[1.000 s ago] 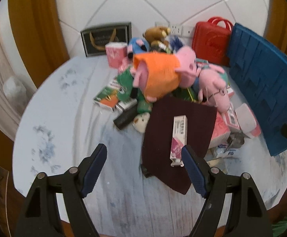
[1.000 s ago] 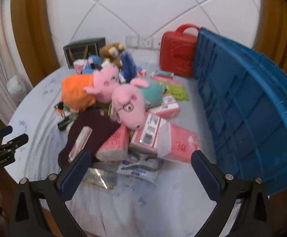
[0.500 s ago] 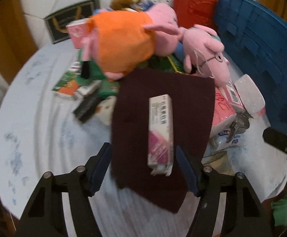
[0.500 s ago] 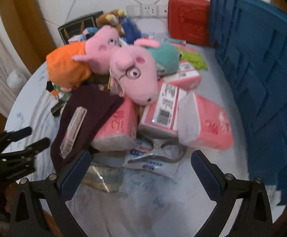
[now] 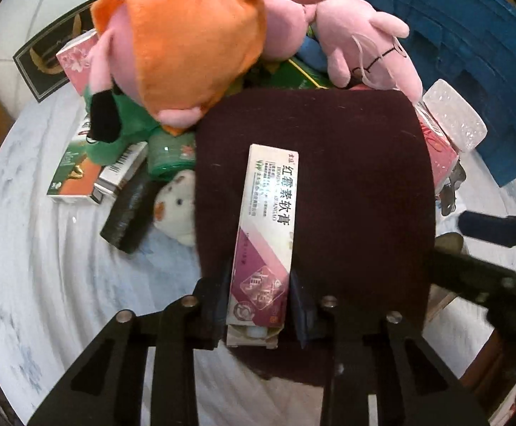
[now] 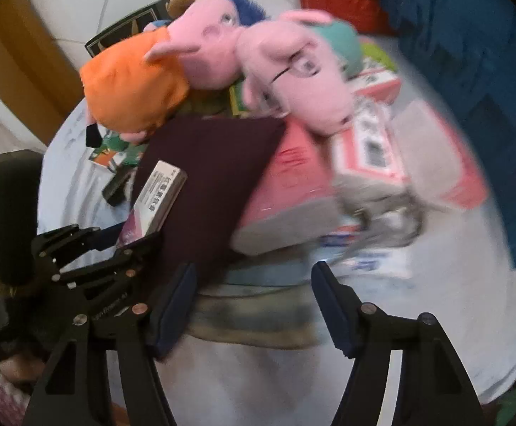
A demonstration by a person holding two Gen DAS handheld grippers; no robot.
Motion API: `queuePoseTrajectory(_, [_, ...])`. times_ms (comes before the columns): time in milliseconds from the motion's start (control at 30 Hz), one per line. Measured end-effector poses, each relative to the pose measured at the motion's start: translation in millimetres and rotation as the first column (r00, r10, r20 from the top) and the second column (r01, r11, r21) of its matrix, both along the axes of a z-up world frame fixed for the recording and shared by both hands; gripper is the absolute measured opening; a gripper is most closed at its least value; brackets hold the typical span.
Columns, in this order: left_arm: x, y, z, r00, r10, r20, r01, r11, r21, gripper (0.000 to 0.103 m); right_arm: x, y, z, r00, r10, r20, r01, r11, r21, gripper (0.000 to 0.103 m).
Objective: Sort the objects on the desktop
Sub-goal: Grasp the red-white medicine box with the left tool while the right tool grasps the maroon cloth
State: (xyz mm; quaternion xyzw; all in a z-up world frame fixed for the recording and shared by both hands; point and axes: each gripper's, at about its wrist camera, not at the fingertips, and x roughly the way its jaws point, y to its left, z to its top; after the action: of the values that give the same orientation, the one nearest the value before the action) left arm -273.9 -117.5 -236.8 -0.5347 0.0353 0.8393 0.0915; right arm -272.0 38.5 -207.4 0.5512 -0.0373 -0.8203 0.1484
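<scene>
Left wrist view: on my surface (image 5: pixel 44 284) a dark maroon cloth (image 5: pixel 346 195) carries the ointment box (image 5: pixel 266 234), my left gripper (image 5: pixel 259 305) clamped on its near end. My right gripper (image 6: pixel 252 305) hangs wide apart, holding nothing.

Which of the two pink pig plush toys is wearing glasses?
The pig plush in the teal outfit, lying nearer the blue crate; thin wire glasses sit on its face. The pig in the orange dress wears none.
</scene>
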Motion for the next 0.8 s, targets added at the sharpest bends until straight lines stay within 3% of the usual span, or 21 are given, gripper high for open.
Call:
queuePoseTrajectory(133, [-0.6, -2.0, -3.1, 0.999, -0.043, -0.006, 0.043, 0.999, -0.001, 0.03, -5.8, -17.9, -11.6, 0.999, -0.024, 0.023, 0.024, 1.0, -0.003, 0.068])
queuePoseTrajectory(200, [-1.2, -1.3, -6.0, 0.999, -0.053, -0.005, 0.053, 0.999, 0.0, 0.03, -9.9, -23.7, -15.9, 0.999, -0.027, 0.033, 0.027, 1.0, -0.009, 0.063])
queuePoseTrajectory(267, [-2.6, -1.7, -8.6, 0.998, -0.058, -0.001, 0.058, 0.998, 0.006, 0.03, -14.2, -29.7, -21.3, 0.999, -0.027, 0.044, 0.028, 1.0, -0.013, 0.048])
queuePoseTrajectory(400, [-1.5, -2.0, -7.4, 0.997, -0.074, -0.009, 0.074, 0.997, 0.002, 0.029, -18.9, -41.2, -30.6, 0.998, -0.021, 0.053, 0.021, 1.0, -0.005, 0.042])
queuePoseTrajectory(433, [-0.5, -2.5, -6.2, 0.997, -0.075, -0.012, 0.075, 0.997, 0.003, 0.028, -20.0, -42.6, -30.7, 0.999, -0.017, 0.051, 0.017, 1.0, 0.0, 0.036])
queuePoseTrajectory(467, [0.7, -3.6, -4.0, 0.997, -0.072, -0.017, 0.073, 0.997, 0.008, 0.028, -19.5, -44.8, -29.4, 0.999, -0.009, 0.045, 0.009, 1.0, 0.009, 0.025])
queuePoseTrajectory(567, [4.5, -7.2, 8.7, 0.997, -0.055, -0.048, 0.055, 0.998, 0.004, 0.028, -15.1, -51.6, -18.6, 1.0, 0.012, 0.008, -0.012, 1.0, 0.026, 0.012])
queuePoseTrajectory(800, [15.1, -19.5, 63.0, 0.982, -0.025, -0.189, 0.028, 1.0, 0.011, 0.028, 0.8, -66.6, 32.9, 0.989, 0.056, -0.138, -0.049, 0.997, 0.058, 0.011])
